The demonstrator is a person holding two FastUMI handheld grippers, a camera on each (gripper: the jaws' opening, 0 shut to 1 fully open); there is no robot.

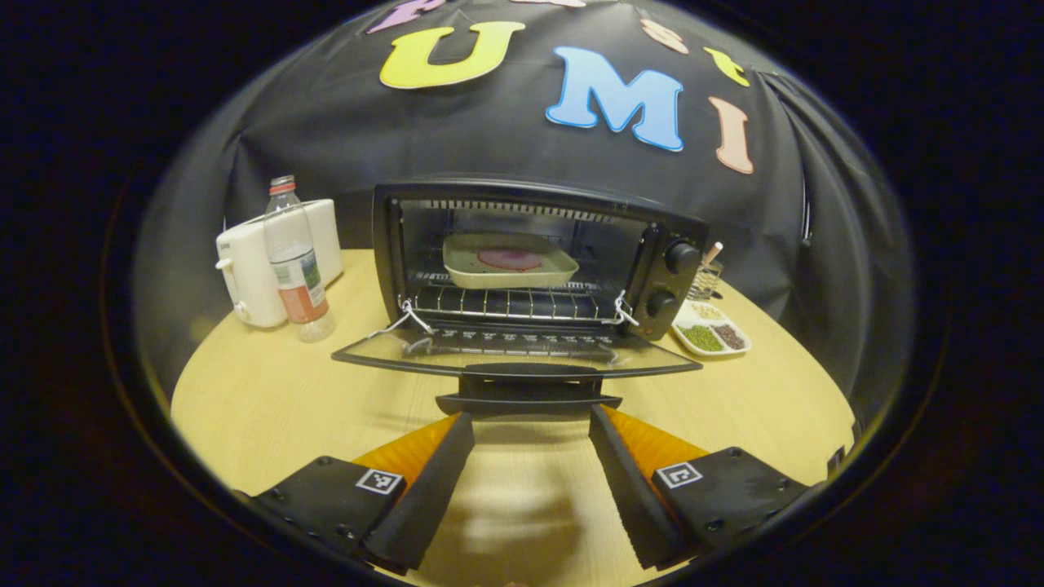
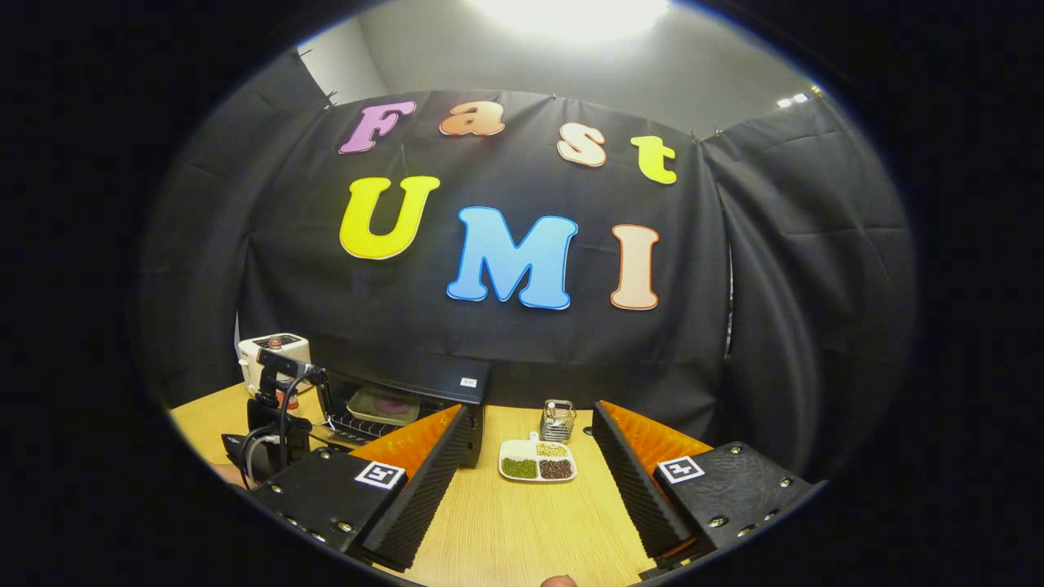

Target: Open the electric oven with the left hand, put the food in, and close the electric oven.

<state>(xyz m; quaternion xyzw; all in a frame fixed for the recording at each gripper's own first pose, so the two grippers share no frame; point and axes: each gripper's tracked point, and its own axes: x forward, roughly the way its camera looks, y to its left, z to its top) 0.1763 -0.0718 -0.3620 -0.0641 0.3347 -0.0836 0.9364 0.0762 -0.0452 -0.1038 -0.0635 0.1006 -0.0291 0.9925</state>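
The black electric oven (image 1: 665,244) stands in the middle of the table with its glass door (image 1: 514,352) folded down flat. Inside, on the wire rack, rests a cream tray (image 1: 510,262) carrying a pink slice of food (image 1: 509,259). My left gripper (image 1: 530,444) is open just in front of the door's black handle (image 1: 528,391), touching nothing. In the right gripper view my right gripper (image 2: 530,465) is open and empty, held well back from the oven (image 2: 408,399), where the tray (image 2: 383,405) shows inside. The left gripper (image 2: 269,432) appears at the oven's front.
A white toaster (image 1: 245,269) and a clear bottle (image 1: 295,261) stand left of the oven. To its right lie a white divided dish of beans (image 1: 711,333) and a small wire holder (image 1: 706,281). Bare wooden tabletop (image 1: 269,408) stretches in front.
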